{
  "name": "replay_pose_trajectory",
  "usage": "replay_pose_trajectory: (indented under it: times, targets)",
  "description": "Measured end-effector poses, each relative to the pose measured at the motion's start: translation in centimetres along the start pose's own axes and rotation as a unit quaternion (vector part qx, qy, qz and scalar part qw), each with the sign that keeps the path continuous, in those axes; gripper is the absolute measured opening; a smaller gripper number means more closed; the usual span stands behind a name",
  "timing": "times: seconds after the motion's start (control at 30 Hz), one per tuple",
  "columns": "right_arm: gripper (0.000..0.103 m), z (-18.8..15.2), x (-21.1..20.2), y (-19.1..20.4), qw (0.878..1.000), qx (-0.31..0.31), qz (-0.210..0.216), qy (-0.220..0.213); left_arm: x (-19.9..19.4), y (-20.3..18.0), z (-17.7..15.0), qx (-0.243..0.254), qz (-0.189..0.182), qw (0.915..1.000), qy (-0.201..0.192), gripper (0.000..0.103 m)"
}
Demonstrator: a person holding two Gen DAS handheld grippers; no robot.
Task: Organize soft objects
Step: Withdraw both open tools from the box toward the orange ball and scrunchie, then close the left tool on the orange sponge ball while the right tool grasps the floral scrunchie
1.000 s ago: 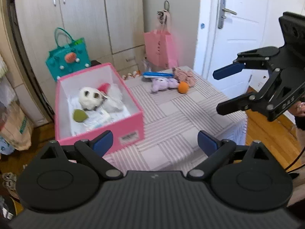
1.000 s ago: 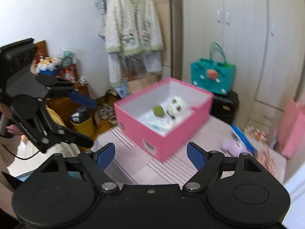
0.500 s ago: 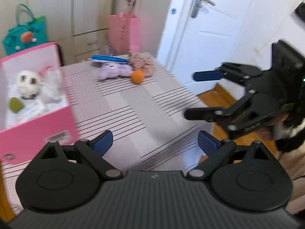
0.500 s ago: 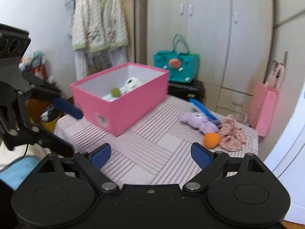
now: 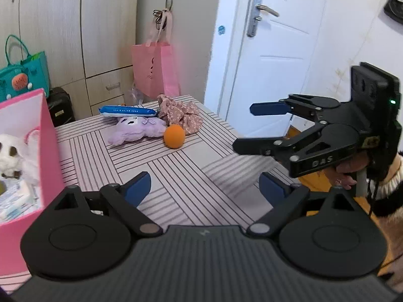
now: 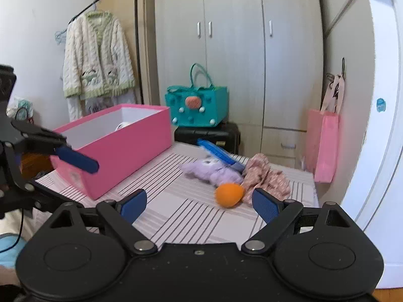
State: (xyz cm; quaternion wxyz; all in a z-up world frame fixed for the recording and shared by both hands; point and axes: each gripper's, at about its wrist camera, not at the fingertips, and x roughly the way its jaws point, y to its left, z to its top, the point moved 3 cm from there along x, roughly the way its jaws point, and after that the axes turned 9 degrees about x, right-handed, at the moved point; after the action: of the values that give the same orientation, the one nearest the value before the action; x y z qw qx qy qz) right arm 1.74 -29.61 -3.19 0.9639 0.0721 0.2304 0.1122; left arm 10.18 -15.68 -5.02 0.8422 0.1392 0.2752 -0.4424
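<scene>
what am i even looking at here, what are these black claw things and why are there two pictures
The black claws are hand-held grippers: a person holds one in each hand, and each carries a camera looking along its two blue-tipped fingers. So each picture is one gripper's own view.

The left camera shows the left gripper at the bottom and the right gripper to the side. The right camera shows the right gripper's own fingers below and the left gripper at its left edge.

Both are open and hold nothing.

On the striped table lie an orange ball, a purple plush toy, a floral cloth and a blue packet. A pink box beside them already holds a white plush.
</scene>
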Motion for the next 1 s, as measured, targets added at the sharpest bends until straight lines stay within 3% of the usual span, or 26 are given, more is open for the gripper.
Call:
replay_pose_trajectory:
  times: [0.13, 0.47, 0.53, 0.6, 0.7, 0.8, 1.0]
  targets:
    - [0.093, 0.4, 2.1, -2.7, 0.999, 0.037, 0.005, 0.000, 3.2, 1.7, 0.1, -0.019, 0.019, 0.9996, -0.006, 0.084]
    - [0.092, 2.3, 8.1, -8.1, 0.994, 0.110, -0.015, 0.009, 10.3, 4.5, 1.5, -0.077, 0.050, 0.9951, -0.037, 0.080]
    - [0.092, 2.4, 9.6, -8.6, 0.993, 0.118, -0.019, 0.022, 11.4, 4.8, 1.7, -0.093, 0.053, 0.9933, -0.045, 0.074]
    - [0.092, 2.4, 11.1, -9.2, 0.991, 0.125, -0.029, 0.039, 12.6, 4.5, 1.9, -0.090, 0.056, 0.9931, -0.051, 0.074]
    - [0.088, 2.5, 13.1, -10.0, 0.989, 0.125, -0.054, 0.063, 14.2, 3.7, 1.9, -0.069, 0.090, 0.9923, -0.050, 0.074]
    - [0.088, 2.6, 14.2, -10.9, 0.987, 0.135, -0.053, 0.073, 15.5, 3.1, 2.1, -0.050, 0.116, 0.9912, -0.041, 0.072]
    - [0.088, 2.1, 16.2, -12.6, 0.980, 0.167, -0.055, 0.094, 16.9, 3.7, 2.2, -0.099, 0.088, 0.9908, -0.026, 0.072]
